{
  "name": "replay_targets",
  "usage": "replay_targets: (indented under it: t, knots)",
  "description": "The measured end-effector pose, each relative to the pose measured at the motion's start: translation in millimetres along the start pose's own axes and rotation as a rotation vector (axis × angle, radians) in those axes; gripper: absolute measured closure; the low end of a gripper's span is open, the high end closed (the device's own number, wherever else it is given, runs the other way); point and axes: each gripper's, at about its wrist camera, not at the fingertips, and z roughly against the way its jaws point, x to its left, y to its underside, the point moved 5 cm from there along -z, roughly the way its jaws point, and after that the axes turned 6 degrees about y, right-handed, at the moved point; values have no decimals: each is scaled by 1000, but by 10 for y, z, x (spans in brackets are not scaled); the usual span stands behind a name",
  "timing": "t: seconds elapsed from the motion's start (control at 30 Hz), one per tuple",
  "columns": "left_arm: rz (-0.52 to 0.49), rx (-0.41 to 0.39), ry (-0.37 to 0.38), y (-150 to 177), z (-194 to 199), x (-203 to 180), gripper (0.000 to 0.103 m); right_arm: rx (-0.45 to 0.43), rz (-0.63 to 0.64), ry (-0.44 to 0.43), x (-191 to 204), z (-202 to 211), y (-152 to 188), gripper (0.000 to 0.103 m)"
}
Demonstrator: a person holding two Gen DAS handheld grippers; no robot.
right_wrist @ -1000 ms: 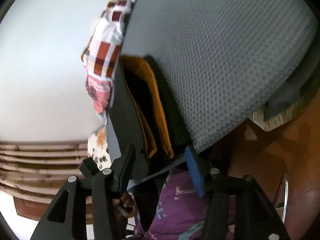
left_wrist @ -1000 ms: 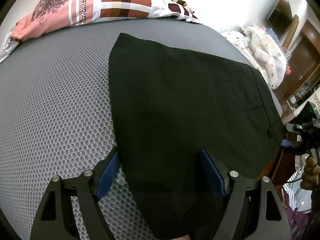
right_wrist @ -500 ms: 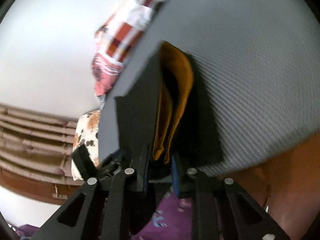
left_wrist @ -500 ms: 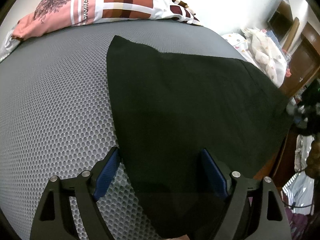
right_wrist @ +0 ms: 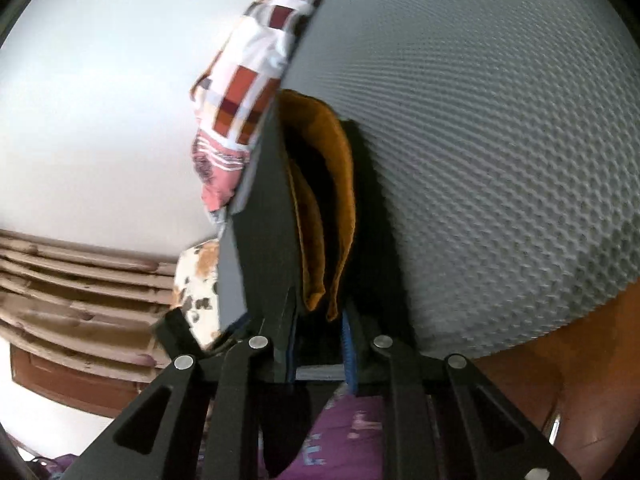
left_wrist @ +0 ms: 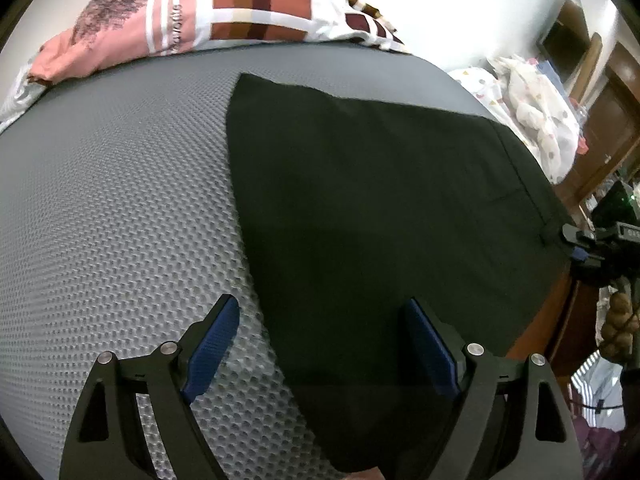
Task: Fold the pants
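Note:
Black pants (left_wrist: pixel 372 204) lie flat on a grey mesh mattress (left_wrist: pixel 112 208). My left gripper (left_wrist: pixel 320 328) is open, its blue pads astride the near edge of the pants, holding nothing. My right gripper (left_wrist: pixel 580 250) shows at the far right of the left wrist view, at the waistband corner. In the right wrist view my right gripper (right_wrist: pixel 318 338) is shut on the waistband of the pants (right_wrist: pixel 272 216), with the orange lining (right_wrist: pixel 328 208) gaping open just ahead of the fingers.
A patterned pink and white pillow (left_wrist: pixel 208 12) lies at the head of the mattress and also shows in the right wrist view (right_wrist: pixel 240 92). A white dotted bundle (left_wrist: pixel 536 116) and wooden furniture (left_wrist: pixel 608 112) stand to the right. The mattress edge (right_wrist: pixel 520 320) drops to a brown floor.
My right gripper closed on the waistband, then lifted and lowered the waist end. The left gripper has stayed open over the near edge.

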Motion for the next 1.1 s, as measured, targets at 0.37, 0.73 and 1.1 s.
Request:
replay_targets:
  t: [0.37,0.73,1.1]
  knots:
    - [37,-46,6,-80,92,155,18,43,-18,47,-177,-91,-2,82]
    - [91,-78,22,-383,176,300,18,-95,151,225,79,336,-241,75]
    - [-119,-90,184,-287,62,-434,18,168,461,-133,1824,-597,-579,41]
